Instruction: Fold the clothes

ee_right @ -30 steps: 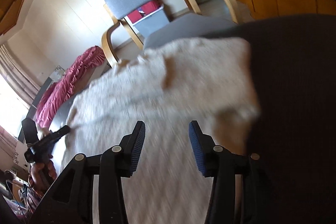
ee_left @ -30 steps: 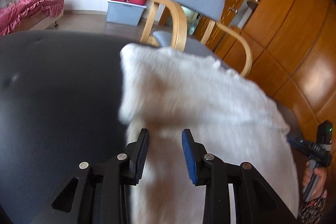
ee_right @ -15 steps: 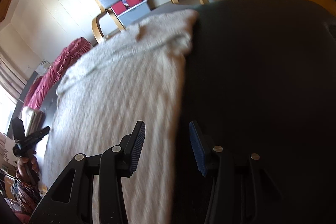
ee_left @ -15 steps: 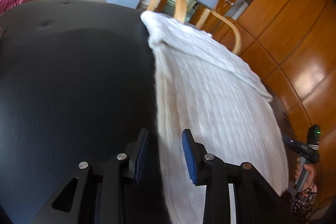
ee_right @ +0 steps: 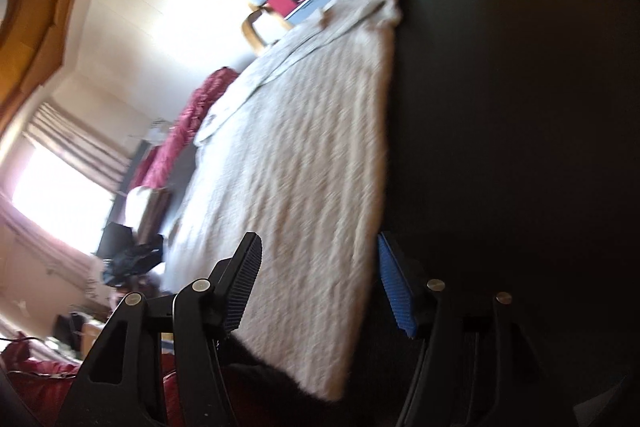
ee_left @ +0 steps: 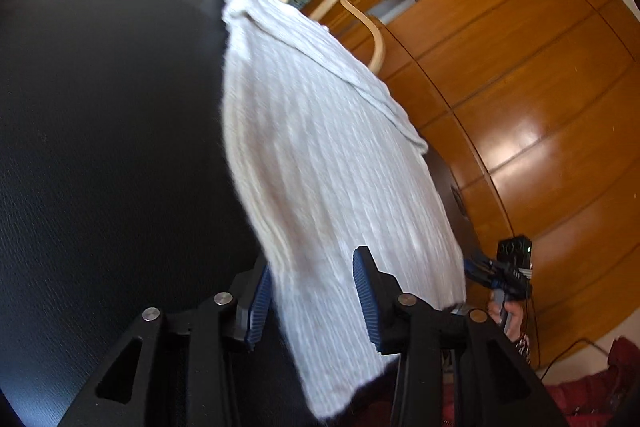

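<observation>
Both grippers have swung out to the near corners of the knitted sweater (ee_left: 320,155).
Left gripper (ee_left: 310,301) and right gripper (ee_right: 320,287), jaws opening, straddle its hem on the dark table's (ee_left: 100,147) near edge; pinch both layers evenly before lifting.

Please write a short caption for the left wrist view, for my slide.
Left gripper opening around the near corner of a white knit sweater on a black table.
</observation>
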A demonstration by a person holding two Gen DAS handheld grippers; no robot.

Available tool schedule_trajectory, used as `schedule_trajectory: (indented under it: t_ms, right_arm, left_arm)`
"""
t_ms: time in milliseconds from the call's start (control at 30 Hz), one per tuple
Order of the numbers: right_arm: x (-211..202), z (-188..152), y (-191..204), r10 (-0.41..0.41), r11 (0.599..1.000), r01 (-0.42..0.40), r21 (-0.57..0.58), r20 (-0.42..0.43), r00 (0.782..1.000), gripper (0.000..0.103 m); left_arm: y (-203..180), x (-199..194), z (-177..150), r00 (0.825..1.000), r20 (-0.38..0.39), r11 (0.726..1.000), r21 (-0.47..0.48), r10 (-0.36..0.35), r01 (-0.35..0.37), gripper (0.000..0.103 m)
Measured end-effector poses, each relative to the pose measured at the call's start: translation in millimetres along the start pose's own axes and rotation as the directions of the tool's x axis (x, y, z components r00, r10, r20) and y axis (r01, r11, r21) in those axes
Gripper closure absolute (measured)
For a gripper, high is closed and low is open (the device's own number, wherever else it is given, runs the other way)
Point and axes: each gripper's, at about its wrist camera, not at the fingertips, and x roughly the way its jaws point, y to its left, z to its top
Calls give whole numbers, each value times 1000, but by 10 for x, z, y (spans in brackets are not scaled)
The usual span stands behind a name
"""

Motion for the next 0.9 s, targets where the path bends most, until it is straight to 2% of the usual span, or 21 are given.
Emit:
schedule_trajectory:
  t_ms: [133, 167, 233, 300, 333, 367, 400, 467, 633, 767, 900]
  right_arm:
    - [62, -61, 107, -22, 998, 22, -51, -3, 1000, 49]
    - [79, -66, 132, -35, 997, 35, -62, -1, 999, 52]
    - [132, -64, 192, -80, 993, 80, -92, 3, 997, 61]
    - [207, -48, 266, -150, 980, 150, -134, 10, 989, 81]
    - [245, -34, 310, -188, 970, 188, -155, 12, 982, 83]
    - [255, -33, 336, -203, 966, 202, -164, 12, 979, 86]
    - [261, -35, 360, -213, 962, 212, -171, 13, 977, 88]
    - [275, -25, 421, -245, 949, 242, -201, 11, 969, 89]
    - [172, -41, 380, -184, 969, 181, -168, -7, 983, 89]
    - [67, -73, 394, -110, 984, 107, -143, -11, 994, 89]
    - [-95, -173, 502, 9, 989, -13, -145, -30, 1000, 89]
  left_arm:
    - [-72, 29, -64, 1000, 1, 1000, 23, 7, -7, 63]
    - [-73, 30, -69, 1000, 3, 1000, 20, 8, -8, 63]
    - [-88, 40, -71, 1000, 5, 1000, 9, 13, -13, 63]
    - [-124, 51, -68, 999, 6, 999, 13, 34, -34, 65]
    - [-144, 35, -85, 999, 9, 998, 20, 53, -53, 69]
    - [-173, 42, -90, 995, 15, 995, 39, 96, -97, 84]
    - [-206, 51, -99, 988, 23, 986, 67, 151, -152, 92]
    - [-256, 43, -120, 984, 33, 979, 100, 174, -176, 97]
    - [-345, -68, -209, 991, 39, 983, 128, 126, -130, 97]
    - [-430, -326, -323, 998, 55, 989, 144, 12, -20, 97]
    - [-454, -644, -465, 995, 73, 988, 144, -66, 55, 98]
